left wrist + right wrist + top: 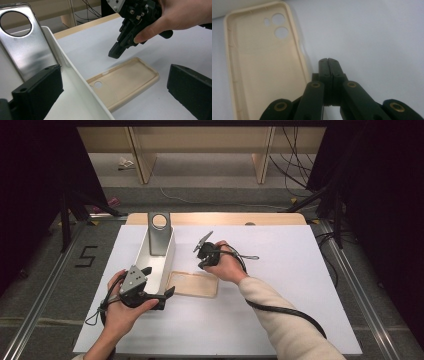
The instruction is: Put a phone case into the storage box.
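We hover our right gripper (329, 62), fingers pressed shut and empty, just beside the flat beige silicone phone case (262, 75) near the table's (300, 285) middle, apparently preparing a pickup that first needs opening. Our left gripper (112, 87) view reveals wide-open empty fingers straddling the white tray's wall (75, 77), silver case (27, 47) inside.

High view overhead facing forward, gripper views close, sharing beige case (125, 80)

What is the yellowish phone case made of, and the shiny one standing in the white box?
The yellowish phone case looks like soft rubbery plastic, probably silicone: matte, see-through beige, with rounded edges. The shiny phone case looks like metal or mirror-coated plastic: it reflects light like brushed steel. The white box looks like smooth hard plastic.
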Motion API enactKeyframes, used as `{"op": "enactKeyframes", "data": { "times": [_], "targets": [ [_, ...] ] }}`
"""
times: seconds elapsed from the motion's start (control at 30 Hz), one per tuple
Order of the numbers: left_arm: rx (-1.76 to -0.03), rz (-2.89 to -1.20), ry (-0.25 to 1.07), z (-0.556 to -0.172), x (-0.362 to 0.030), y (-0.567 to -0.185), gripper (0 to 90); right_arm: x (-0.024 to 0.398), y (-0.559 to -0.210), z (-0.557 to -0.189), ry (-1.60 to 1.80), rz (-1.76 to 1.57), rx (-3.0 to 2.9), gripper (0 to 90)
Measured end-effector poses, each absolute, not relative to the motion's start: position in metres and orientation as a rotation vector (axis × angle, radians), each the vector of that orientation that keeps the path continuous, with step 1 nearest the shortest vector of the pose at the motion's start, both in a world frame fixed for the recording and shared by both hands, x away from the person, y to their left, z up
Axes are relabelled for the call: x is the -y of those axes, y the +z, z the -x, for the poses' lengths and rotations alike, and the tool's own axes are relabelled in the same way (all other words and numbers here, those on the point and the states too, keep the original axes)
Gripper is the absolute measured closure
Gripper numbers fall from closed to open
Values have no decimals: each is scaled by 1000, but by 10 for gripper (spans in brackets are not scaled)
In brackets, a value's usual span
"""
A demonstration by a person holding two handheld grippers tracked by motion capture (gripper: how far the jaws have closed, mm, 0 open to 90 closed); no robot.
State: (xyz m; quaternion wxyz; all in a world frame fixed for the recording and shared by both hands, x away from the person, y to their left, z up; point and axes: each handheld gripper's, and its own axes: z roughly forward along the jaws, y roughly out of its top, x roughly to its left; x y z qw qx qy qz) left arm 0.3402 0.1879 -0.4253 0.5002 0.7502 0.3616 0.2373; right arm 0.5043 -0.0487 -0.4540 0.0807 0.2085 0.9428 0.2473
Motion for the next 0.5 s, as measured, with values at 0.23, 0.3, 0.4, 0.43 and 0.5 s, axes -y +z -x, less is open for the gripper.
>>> {"op": "enactKeyframes", "data": {
  "times": [0.23, 0.3, 0.4, 0.43, 0.5],
  "targets": [
    [-878, -1810, 575, -340, -188, -425, 0, 58, -455, -505, 686, -622, -2823, 900],
    [-877, -1807, 577, -340, -188, -425, 0, 62, -456, -506, 645, -641, -2827, 900],
    [-881, -1805, 577, -340, -189, -425, 0, 68, -458, -506, 602, -649, -2845, 900],
    [-883, -1805, 577, -340, -189, -425, 0, 71, -459, -506, 592, -644, -2856, 900],
    [-882, -1807, 577, -340, -189, -425, 0, 75, -460, -504, 564, -638, -2871, 900]
  ]
}}
